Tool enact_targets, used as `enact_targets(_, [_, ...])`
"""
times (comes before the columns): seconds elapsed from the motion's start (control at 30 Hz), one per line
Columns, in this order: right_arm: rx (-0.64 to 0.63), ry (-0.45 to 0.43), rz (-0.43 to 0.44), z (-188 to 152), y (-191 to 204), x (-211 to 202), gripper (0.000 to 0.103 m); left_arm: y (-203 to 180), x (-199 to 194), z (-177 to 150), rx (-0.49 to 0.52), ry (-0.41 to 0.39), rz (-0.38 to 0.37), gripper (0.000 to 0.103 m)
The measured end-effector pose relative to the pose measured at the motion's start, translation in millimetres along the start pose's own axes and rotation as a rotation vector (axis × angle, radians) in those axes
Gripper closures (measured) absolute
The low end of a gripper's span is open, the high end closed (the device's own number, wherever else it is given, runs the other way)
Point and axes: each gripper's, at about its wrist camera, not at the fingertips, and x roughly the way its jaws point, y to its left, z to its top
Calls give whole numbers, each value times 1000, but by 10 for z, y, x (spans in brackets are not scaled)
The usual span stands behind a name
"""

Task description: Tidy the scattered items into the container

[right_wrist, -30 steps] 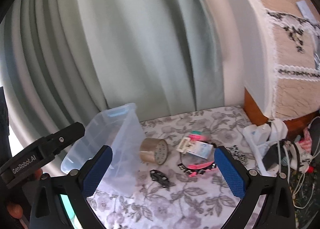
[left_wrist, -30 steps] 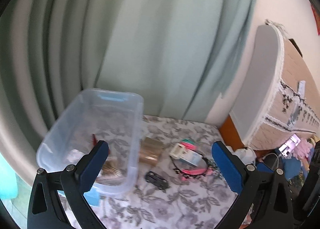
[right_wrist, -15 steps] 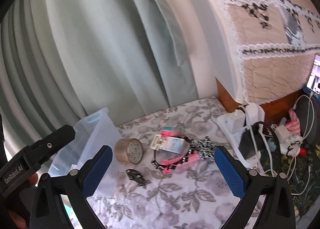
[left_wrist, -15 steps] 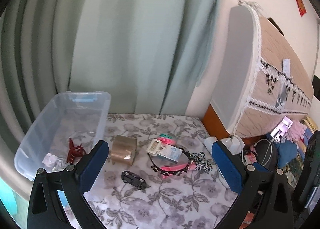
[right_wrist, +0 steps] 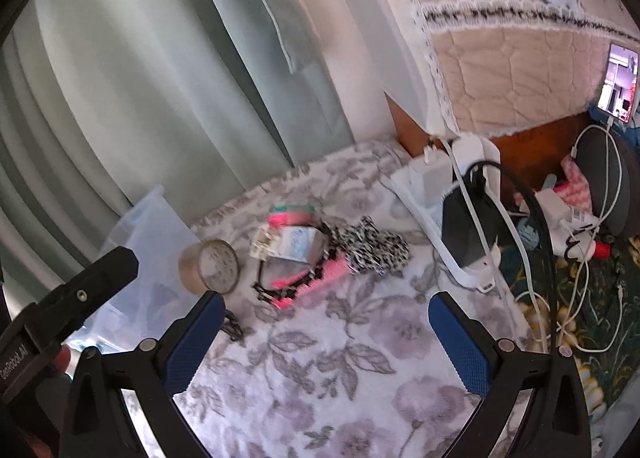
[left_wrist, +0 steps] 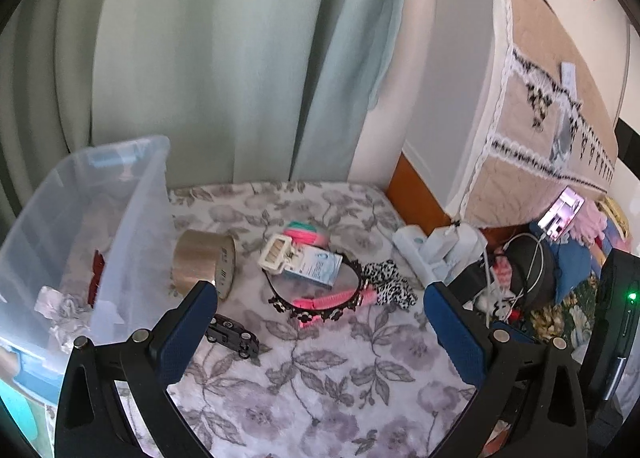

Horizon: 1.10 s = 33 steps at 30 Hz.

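Clear plastic container (left_wrist: 132, 214) sits at the left with scattered items beside it, both the left gripper (left_wrist: 320, 334) and right gripper (right_wrist: 324, 338) spread wide and empty (nothing held), so I'd drop squarely over the tape roll (left_wrist: 204, 262) before closing.

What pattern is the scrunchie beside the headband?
Black-and-white leopard print scrunchie, clearest in the right wrist view.
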Motion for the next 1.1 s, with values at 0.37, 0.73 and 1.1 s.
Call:
enact_targets(0.37, [-13, 103, -46, -93, -143, 404, 0, -89, 625, -92, 72, 131, 15, 0])
enact_targets(0.73, [8, 141, -79, -53, -234, 728, 21, 158, 1243, -130, -39, 279, 56, 1])
enact_targets(1.1, [37, 147, -101, 16, -247, 1059, 41, 442, 1743, -197, -155, 392, 110, 30])
